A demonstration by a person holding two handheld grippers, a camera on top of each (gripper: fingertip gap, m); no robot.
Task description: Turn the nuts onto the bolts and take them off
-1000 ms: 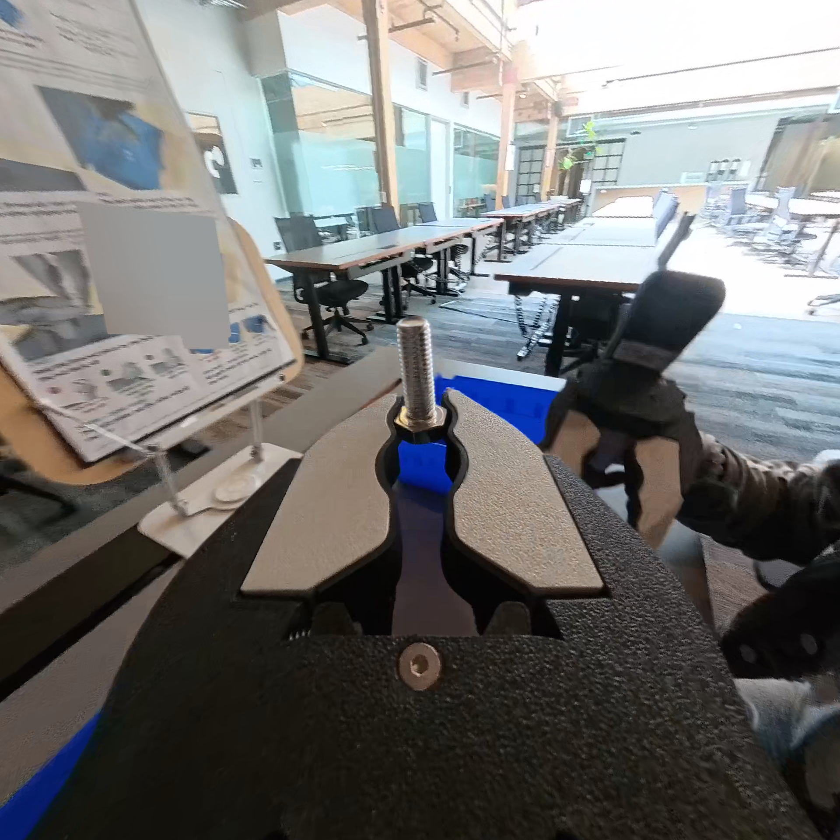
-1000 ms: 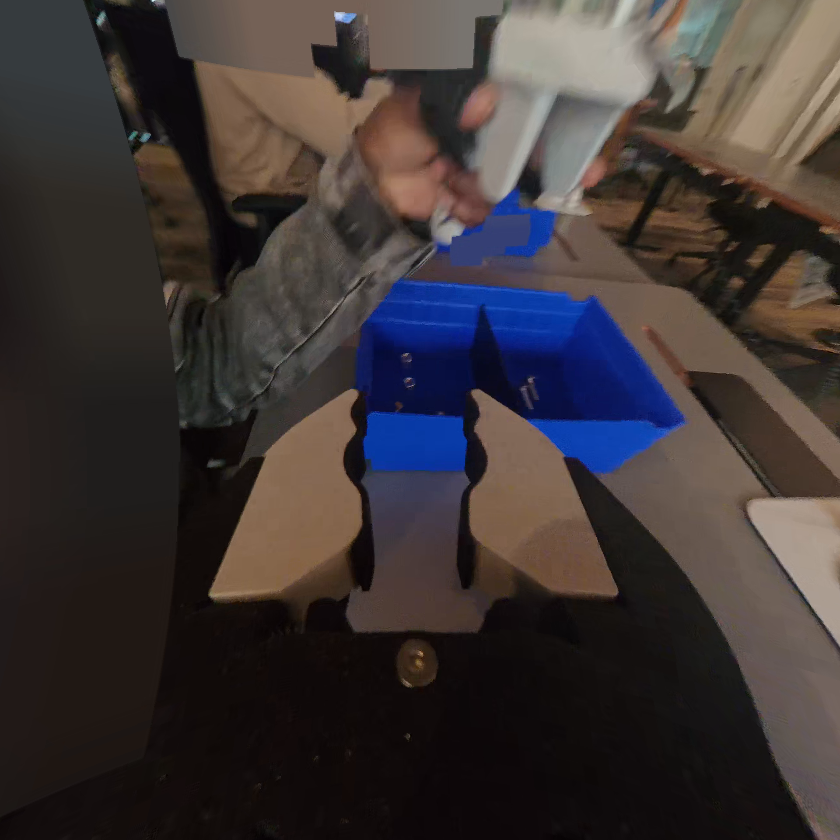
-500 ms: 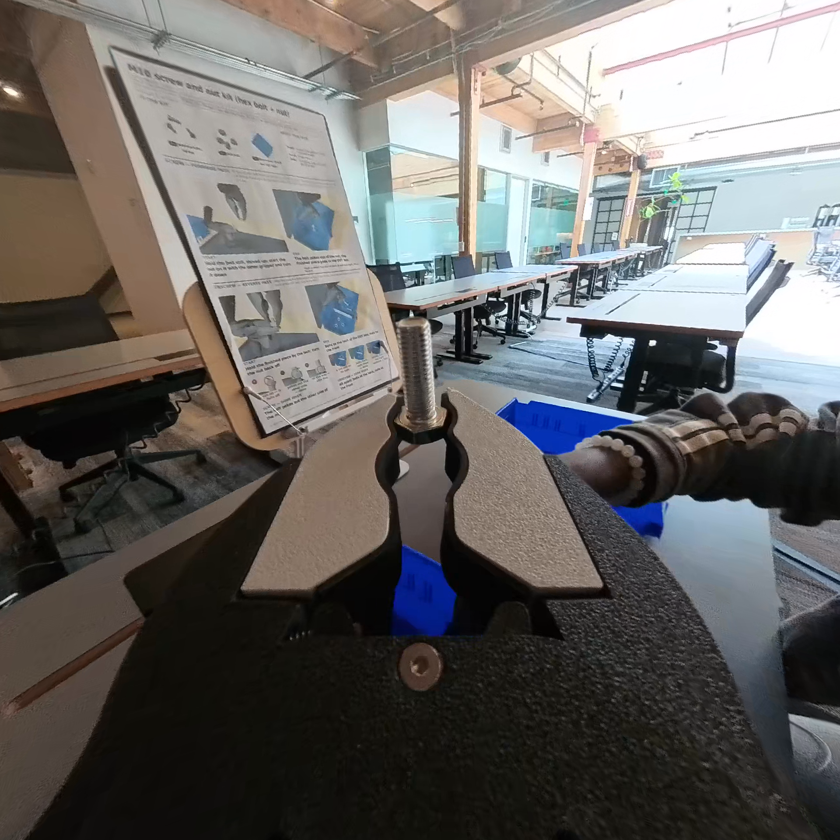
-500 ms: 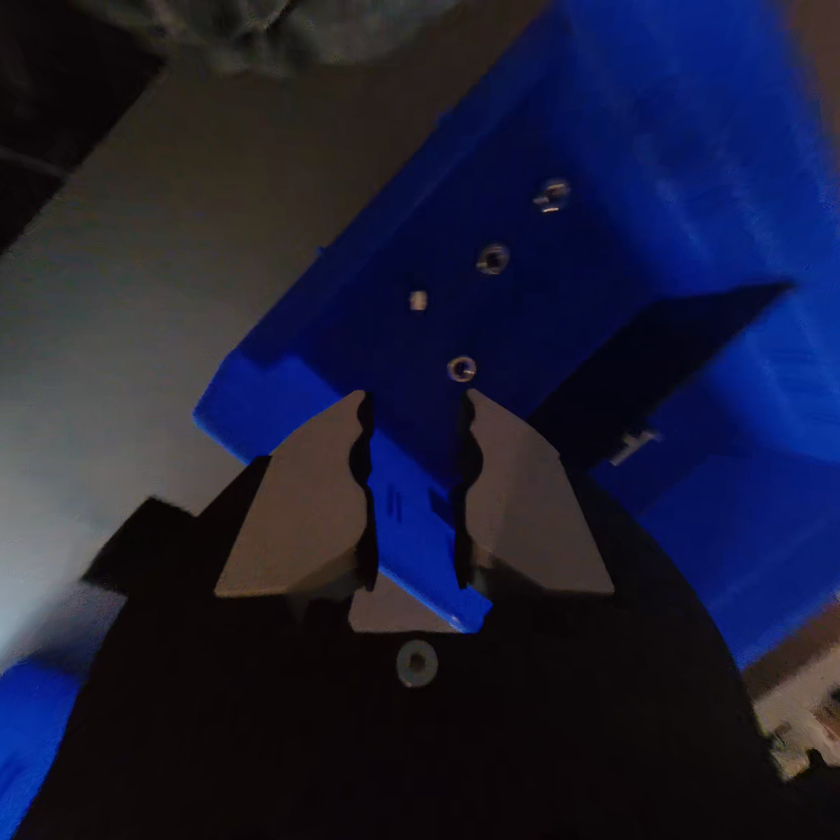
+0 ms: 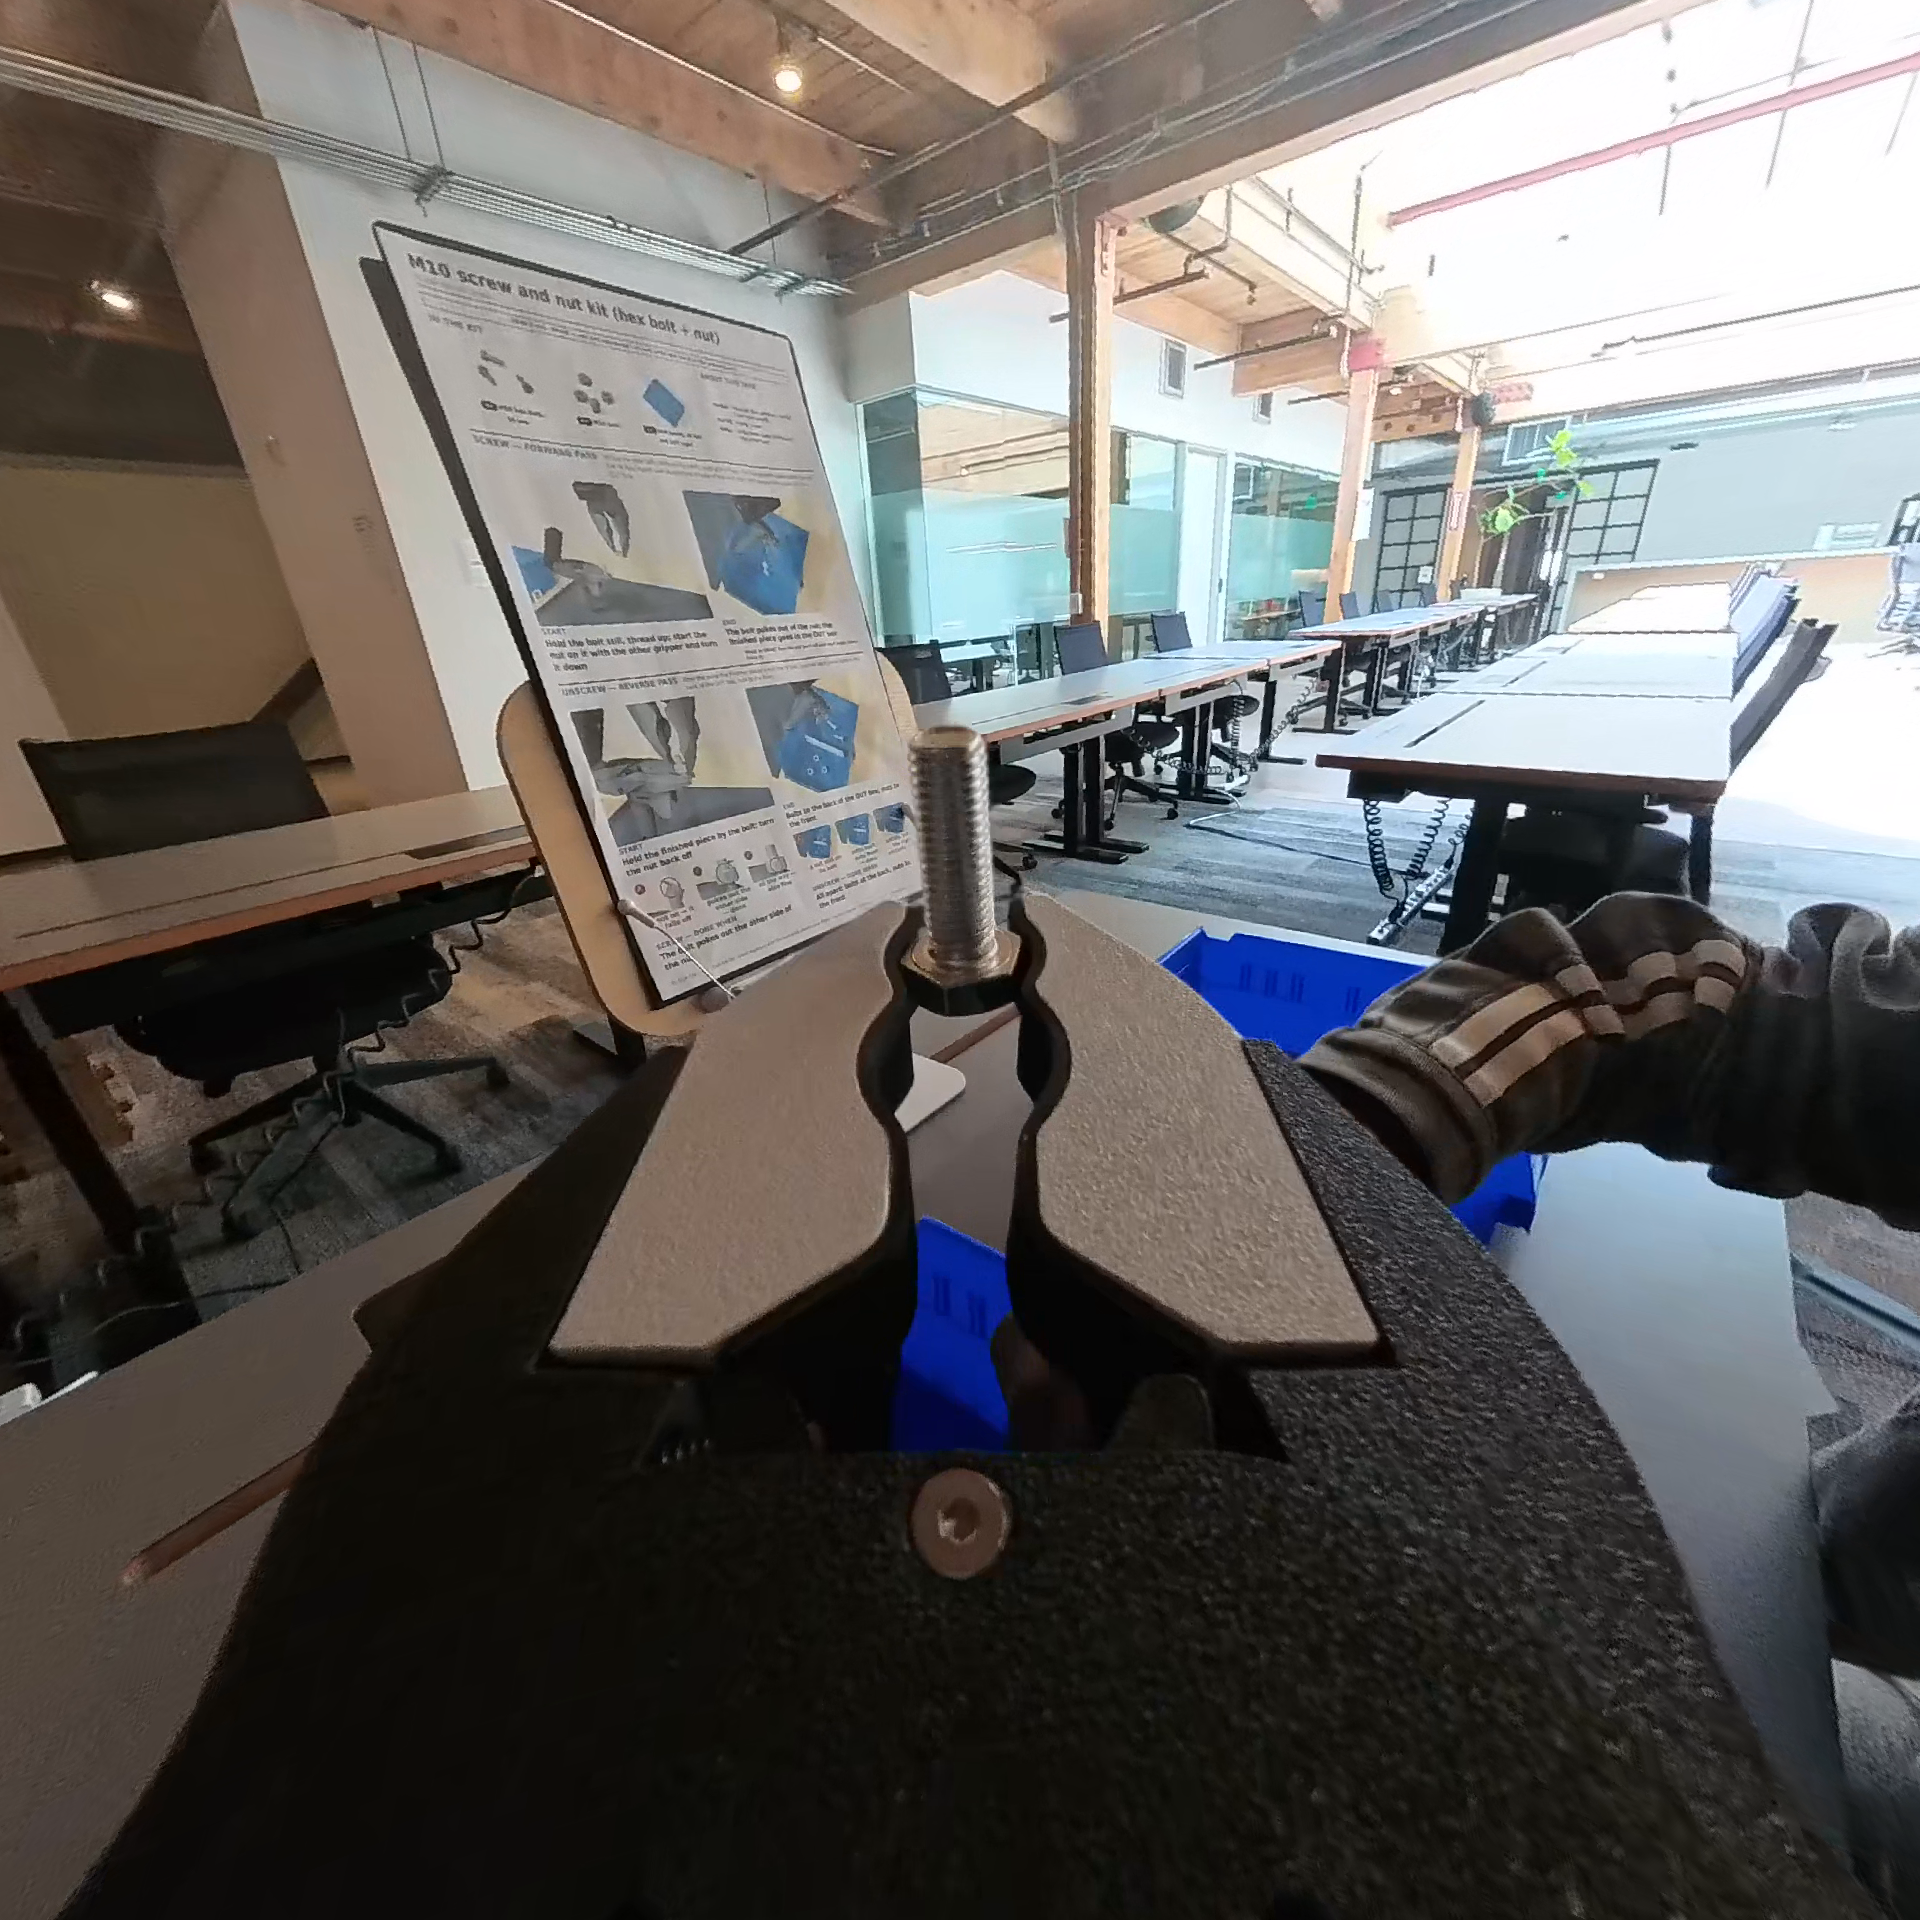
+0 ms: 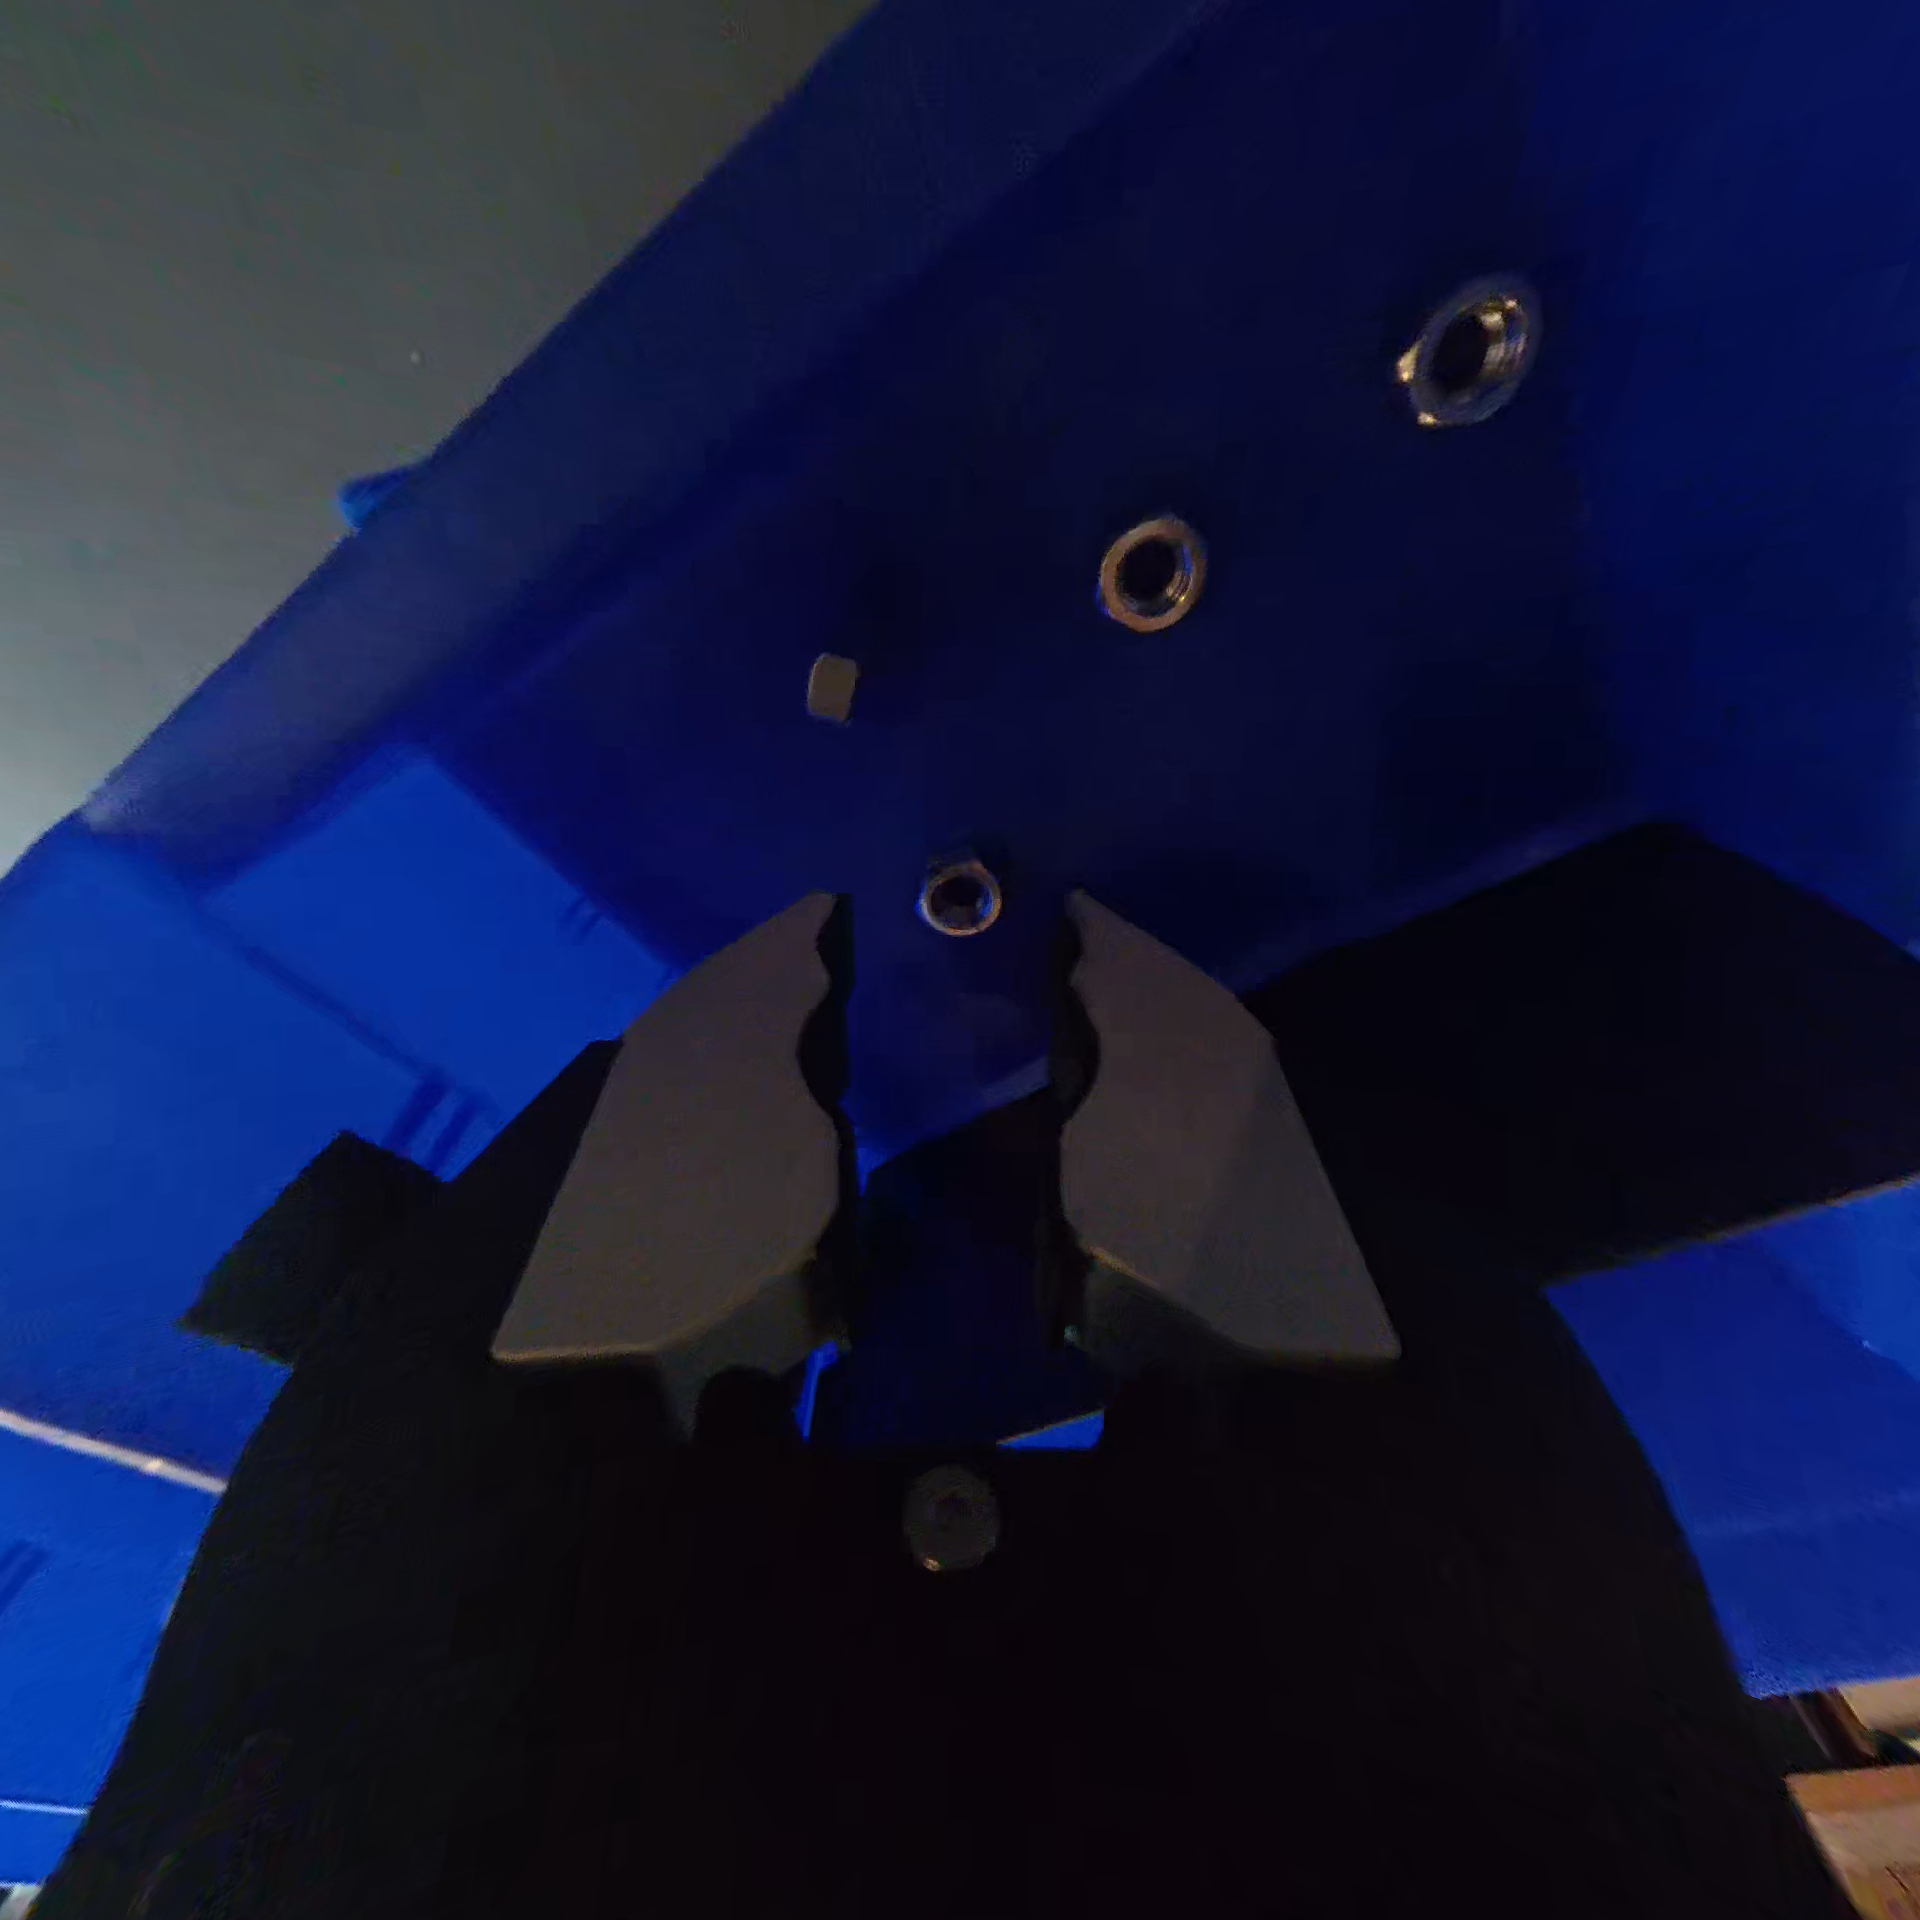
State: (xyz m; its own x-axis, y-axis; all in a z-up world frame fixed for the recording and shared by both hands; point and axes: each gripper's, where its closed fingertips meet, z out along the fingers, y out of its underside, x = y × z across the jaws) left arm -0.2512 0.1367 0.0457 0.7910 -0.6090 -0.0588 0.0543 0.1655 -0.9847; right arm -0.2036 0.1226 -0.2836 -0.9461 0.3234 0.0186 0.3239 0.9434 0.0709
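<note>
Over bin [image 6: 520,935] | right claw [image 6: 951,909] agape, now nearer nut [image 6: 958,896] | left claw [image 5: 956,971] still clamps bolt [image 5: 951,831]

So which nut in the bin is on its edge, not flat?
The small nut, leftmost of four: it shows a side face, no hole. The others lie flat, holes up.

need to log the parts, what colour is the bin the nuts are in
Blue. The bin shows best in the right wrist view, with the nuts on its floor.

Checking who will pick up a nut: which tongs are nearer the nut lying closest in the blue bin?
Right. The right tongs hang open just short of that nut; the left tongs are raised outside the bin, clamping a bolt.
</note>
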